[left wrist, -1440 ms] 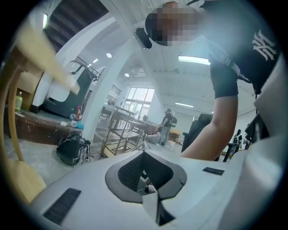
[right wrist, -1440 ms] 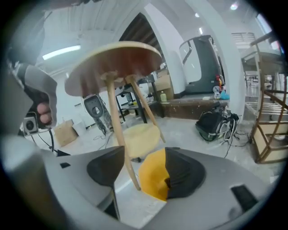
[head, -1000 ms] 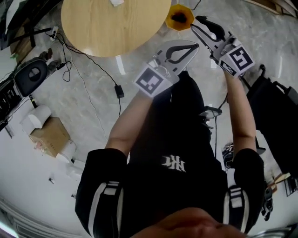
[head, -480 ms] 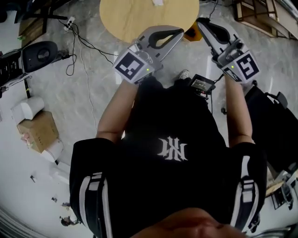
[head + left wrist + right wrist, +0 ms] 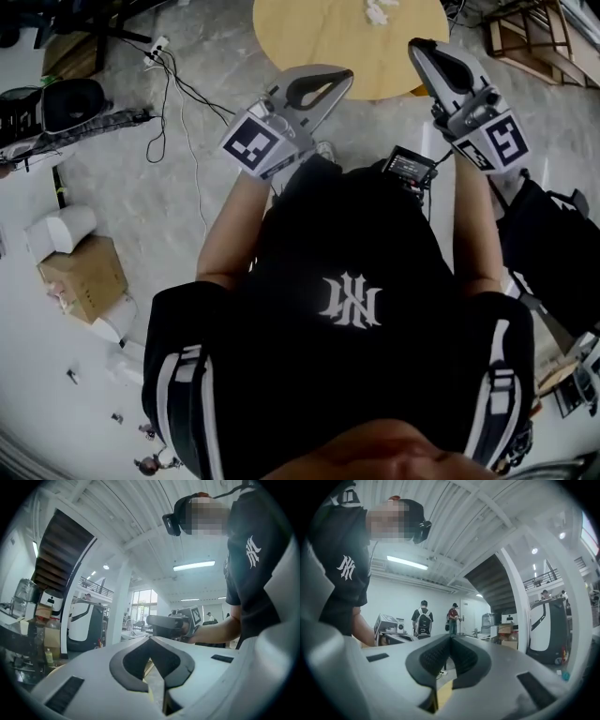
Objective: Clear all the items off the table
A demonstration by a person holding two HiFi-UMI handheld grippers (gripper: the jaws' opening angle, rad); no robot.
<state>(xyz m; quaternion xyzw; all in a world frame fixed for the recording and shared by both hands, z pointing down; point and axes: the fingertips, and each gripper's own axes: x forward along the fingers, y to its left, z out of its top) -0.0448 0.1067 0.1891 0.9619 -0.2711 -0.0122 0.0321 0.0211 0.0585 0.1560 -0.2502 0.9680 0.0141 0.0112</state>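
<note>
Looking down in the head view, two grippers are held out level in front of a person in a black shirt [image 5: 349, 375] with one white emblem of interlocked letters, which I cannot read with certainty. The left gripper [image 5: 347, 75] has its jaws together and holds nothing. The right gripper [image 5: 415, 44] is likewise closed and empty. Each carries one cube of black-and-white square markers. Both point toward one round wooden table [image 5: 319, 42] at the top of the picture. One small white crumpled scrap [image 5: 377, 11] lies on the table near its far edge, well apart from both grippers. It is too small to tell its long axis or whether it is more than one piece. One cardboard box [image 5: 82, 272] and black cables [image 5: 178, 98] lie on the floor at the left.

The left gripper view shows its jaws meeting at the tips with nothing between them, and the right gripper beyond.

The right gripper view shows its jaws also touching and empty, with two people [image 5: 423, 618] standing far off by a white wall.
</note>
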